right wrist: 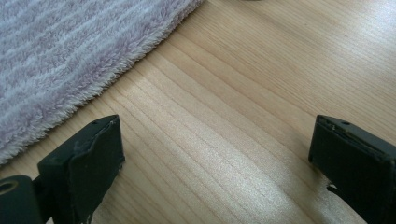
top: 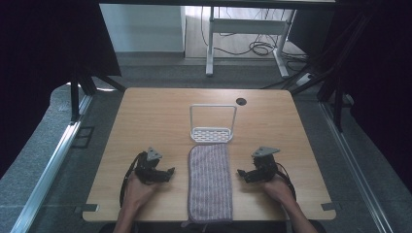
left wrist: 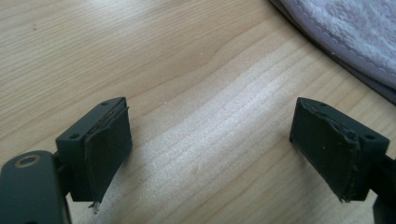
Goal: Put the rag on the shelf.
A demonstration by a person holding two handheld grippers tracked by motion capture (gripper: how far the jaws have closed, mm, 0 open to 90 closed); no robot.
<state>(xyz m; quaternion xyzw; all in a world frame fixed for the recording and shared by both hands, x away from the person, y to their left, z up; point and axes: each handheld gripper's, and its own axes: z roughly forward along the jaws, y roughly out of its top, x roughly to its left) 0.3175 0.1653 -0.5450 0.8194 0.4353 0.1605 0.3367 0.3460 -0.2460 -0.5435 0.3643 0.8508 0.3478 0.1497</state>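
- A striped, pale purple towel (top: 210,182) lies flat on the wooden worktop (top: 145,116), its long side running away from the person and its near end at the worktop's front edge.
- A white rack (top: 212,125) with a perforated base and a tall wire handle stands upright just beyond the towel's far end — touching it or nearly so.
- The left hand-held gripper (top: 168,171) sits low over bare wood just left of the towel, jaws spread wide and gripping nothing; its own view shows the towel's edge (left wrist: 355,37) ahead.
- The right hand-held gripper (top: 241,173) mirrors it on the towel's right side — jaws spread, empty, with the towel's fluffy edge (right wrist: 70,56) close ahead.
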